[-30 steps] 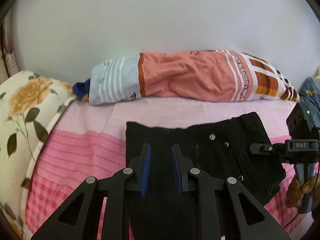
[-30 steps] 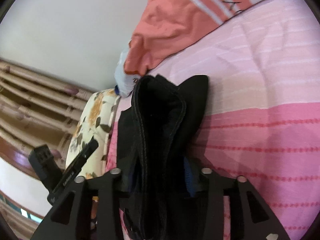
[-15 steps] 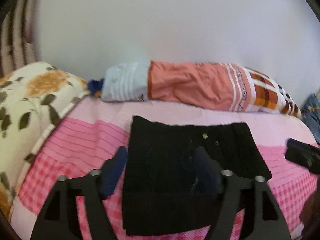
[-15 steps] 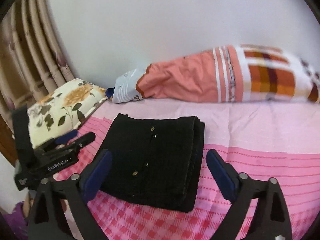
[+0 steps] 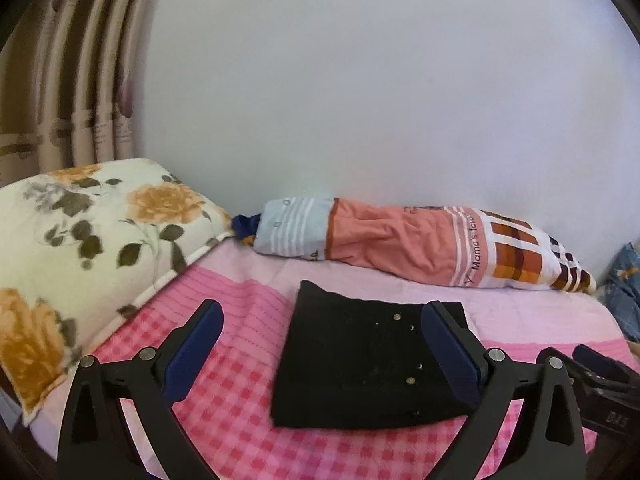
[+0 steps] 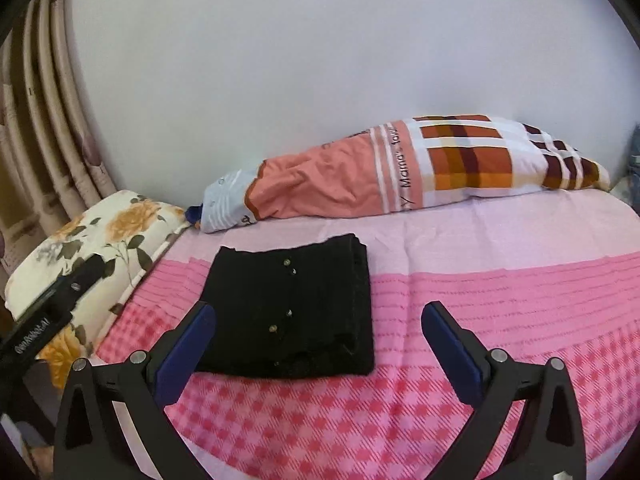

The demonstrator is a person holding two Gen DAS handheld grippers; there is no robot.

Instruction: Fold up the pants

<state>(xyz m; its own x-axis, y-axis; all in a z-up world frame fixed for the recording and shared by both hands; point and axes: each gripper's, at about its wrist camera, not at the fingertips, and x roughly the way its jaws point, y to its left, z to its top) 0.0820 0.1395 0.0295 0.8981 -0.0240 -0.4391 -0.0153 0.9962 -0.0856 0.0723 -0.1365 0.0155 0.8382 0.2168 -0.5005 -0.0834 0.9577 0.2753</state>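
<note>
The black pants [image 5: 360, 360] lie folded into a compact rectangle on the pink bed sheet [image 5: 248, 432], small metal studs facing up. My left gripper [image 5: 322, 312] hovers above and short of them, its jaws opening wide, with nothing gripped between the blue pads [image 5: 192, 352]. In the right wrist view the pants [image 6: 296, 304] sit left of centre. My right gripper [image 6: 319, 310] is also raised, its jaws opening, and nothing is pinched. Each gripper shows at the edge of the other's view, the right one [image 5: 600, 384] and the left one [image 6: 60, 300].
A floral pillow [image 5: 80, 248] lies at the left end of the bed. A long orange and plaid bolster [image 5: 420, 248] rests against the white wall behind the pants. Curtains [image 5: 72, 92] hang at the far left. Blue patterned cloth [image 5: 626, 280] shows at the right edge.
Both grippers went from shut on the pants to wide open and drew back and up. The pants now lie released and flat on the bed.
</note>
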